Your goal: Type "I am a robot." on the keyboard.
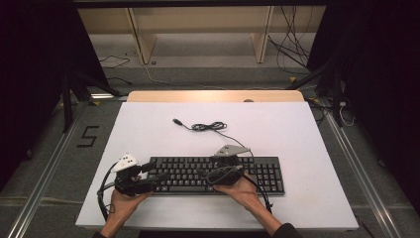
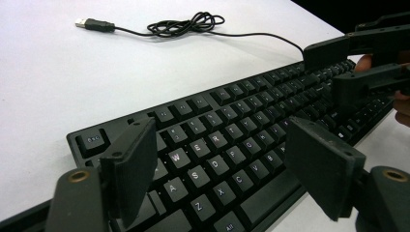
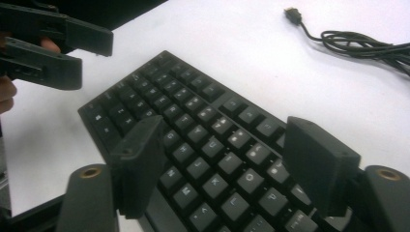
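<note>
We look steeply down from above; both gripper cameras sit close over the shared black plastic keyboard (image 1: 218,174) (image 2: 227,145) (image 3: 203,150).

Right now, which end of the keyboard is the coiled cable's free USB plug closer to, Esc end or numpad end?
The Esc end. The USB plug lies on the white table beyond the left half of the keyboard, while the numpad end sits far to the right; the cable coil lies between.

Left claw (image 1: 157,177) and right claw (image 1: 202,173) both gape, tips facing
</note>
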Tool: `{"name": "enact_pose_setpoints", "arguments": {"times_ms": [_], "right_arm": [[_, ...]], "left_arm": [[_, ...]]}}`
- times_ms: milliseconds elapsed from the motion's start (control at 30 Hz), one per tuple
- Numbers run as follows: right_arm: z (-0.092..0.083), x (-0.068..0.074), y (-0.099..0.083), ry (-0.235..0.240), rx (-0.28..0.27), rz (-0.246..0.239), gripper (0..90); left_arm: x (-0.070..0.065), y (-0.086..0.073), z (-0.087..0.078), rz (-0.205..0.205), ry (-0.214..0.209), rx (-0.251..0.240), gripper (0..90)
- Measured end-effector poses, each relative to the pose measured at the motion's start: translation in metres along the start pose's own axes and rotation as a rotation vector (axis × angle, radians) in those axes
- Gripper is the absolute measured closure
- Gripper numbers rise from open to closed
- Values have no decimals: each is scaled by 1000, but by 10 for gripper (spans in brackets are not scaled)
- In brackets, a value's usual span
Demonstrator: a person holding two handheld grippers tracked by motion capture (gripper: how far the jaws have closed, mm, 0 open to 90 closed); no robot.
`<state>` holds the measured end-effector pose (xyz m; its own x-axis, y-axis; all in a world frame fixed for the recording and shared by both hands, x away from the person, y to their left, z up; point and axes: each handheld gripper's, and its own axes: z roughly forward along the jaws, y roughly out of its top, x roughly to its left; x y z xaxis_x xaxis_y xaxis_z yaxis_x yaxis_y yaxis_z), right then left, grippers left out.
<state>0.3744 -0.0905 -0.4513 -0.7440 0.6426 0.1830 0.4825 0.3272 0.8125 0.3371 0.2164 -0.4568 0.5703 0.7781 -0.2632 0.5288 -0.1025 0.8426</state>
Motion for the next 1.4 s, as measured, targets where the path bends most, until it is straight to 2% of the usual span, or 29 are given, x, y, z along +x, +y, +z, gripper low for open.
{"name": "enact_pose_setpoints", "arguments": {"times_ms": [133, 400, 467, 533, 567, 600, 633, 700, 800, 833, 867, 900, 1167, 1400], "right_arm": [[4, 4, 2, 33, 2, -11, 236], [4, 13, 3, 70, -21, -39, 236], [5, 15, 3, 76, -29, -43, 268], [7, 19, 3, 86, -24, -61, 346], [7, 19, 3, 86, -24, -61, 346], [9, 21, 3, 96, -22, -71, 428], [9, 21, 3, 96, -22, -71, 428], [12, 23, 3, 97, -12, -87, 498], [18, 26, 2, 104, 15, -95, 661], [18, 26, 2, 104, 15, -95, 661], [20, 27, 2, 100, 24, -97, 720], [20, 27, 2, 100, 24, -97, 720], [29, 30, -1, 91, 69, -110, 896], [36, 32, -2, 84, 94, -116, 900]], "left_arm": [[1, 0, -1, -4, 3, -11, 271], [0, 0, -3, -4, 5, -26, 271], [0, 0, -3, -4, 4, -29, 271], [0, 1, -4, -6, 3, -32, 271], [0, 1, -4, -6, 3, -34, 271], [0, 0, -4, -7, 3, -35, 272], [-1, 0, -4, -7, 3, -36, 272], [-1, 0, -4, -9, 3, -39, 271], [-1, 1, -5, -5, 3, -39, 272], [-1, 1, -5, -5, 3, -40, 272], [-1, 1, -5, -5, 4, -41, 272], [-1, 1, -5, -5, 4, -41, 272], [-1, 0, -7, -6, 7, -42, 273], [-1, 0, -7, -6, 7, -39, 273]]}}
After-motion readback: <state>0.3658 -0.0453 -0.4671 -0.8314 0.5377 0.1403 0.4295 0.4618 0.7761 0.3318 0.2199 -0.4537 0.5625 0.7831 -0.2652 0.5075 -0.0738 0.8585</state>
